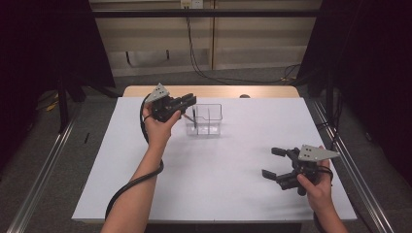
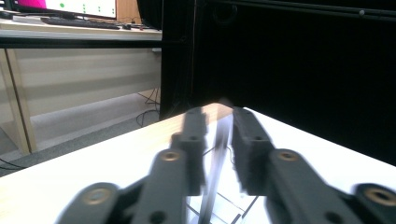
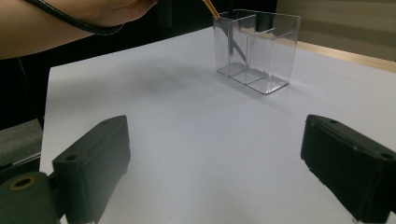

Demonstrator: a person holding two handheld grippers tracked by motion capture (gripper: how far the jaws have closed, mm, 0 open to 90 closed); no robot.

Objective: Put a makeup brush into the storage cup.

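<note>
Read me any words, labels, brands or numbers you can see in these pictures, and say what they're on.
No text is readable.
Monitor behind the table: coloured patches and dots on screen, too small and blurred to read.
Clear organiser box, both grippers, white table: no print visible.

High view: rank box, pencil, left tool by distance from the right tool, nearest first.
From the right tool, at the table's near right:
1. Box: clear, mid-table toward the far edge.
2. Pencil: standing in the box's left compartment.
3. Left tool: just left of the box, above its left end.
</note>
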